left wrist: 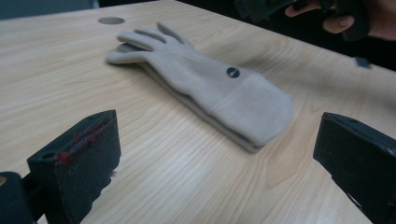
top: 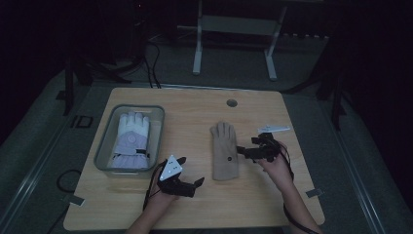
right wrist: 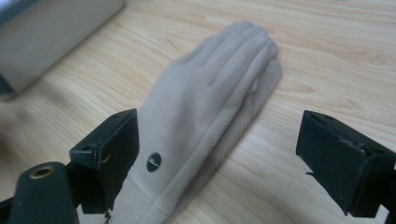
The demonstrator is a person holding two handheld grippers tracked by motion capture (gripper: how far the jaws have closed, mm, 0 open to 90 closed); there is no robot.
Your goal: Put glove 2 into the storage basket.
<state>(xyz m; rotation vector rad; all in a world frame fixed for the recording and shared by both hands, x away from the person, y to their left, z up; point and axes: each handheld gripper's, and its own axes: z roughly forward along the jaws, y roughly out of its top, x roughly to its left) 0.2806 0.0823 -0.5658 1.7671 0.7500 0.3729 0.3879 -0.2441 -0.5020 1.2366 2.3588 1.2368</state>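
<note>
Wooden tabletop [top: 195,204]: beige gloves [top: 224,151] stacked flat at centre, ready for pickup; right claw [top: 242,151] spread at their cuff, empty; left claw [top: 191,173] spread nearby, waiting.

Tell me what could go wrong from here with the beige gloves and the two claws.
The beige gloves lie stacked, one on the other; a pinch by the open right claw may lift only the top one. The open left claw sits apart from the cuff, so a one-sided lift could let the pair sag or slide apart. The grey bin already holds a white glove, so the beige pair might land on it and bunch.
</note>
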